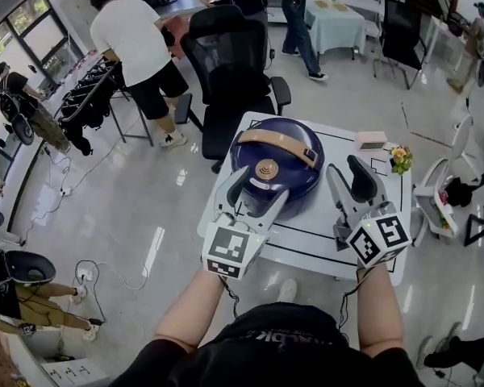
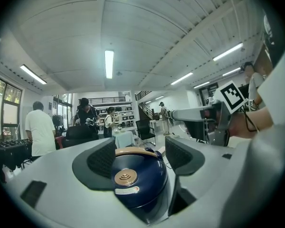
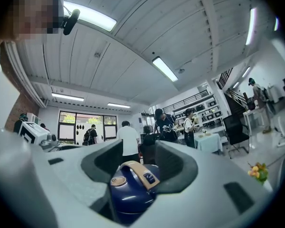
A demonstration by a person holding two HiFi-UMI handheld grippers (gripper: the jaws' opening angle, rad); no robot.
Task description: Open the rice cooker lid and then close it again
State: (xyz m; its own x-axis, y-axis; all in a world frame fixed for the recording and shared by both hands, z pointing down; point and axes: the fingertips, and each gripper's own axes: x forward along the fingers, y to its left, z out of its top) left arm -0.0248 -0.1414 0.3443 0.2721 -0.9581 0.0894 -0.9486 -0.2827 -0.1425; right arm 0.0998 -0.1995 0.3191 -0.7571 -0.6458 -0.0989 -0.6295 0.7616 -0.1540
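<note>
Looks like a big open lab or workroom, definitely not someone's home. There's a shiny grey floor (image 1: 145,208) with cables (image 1: 105,274) trailing over it, black office chairs (image 1: 230,63), long strip lights (image 2: 109,63) overhead and stocked shelves (image 2: 121,112) at the back. Several people (image 1: 133,43) are standing around by a rack of black gear (image 1: 89,95).
</note>
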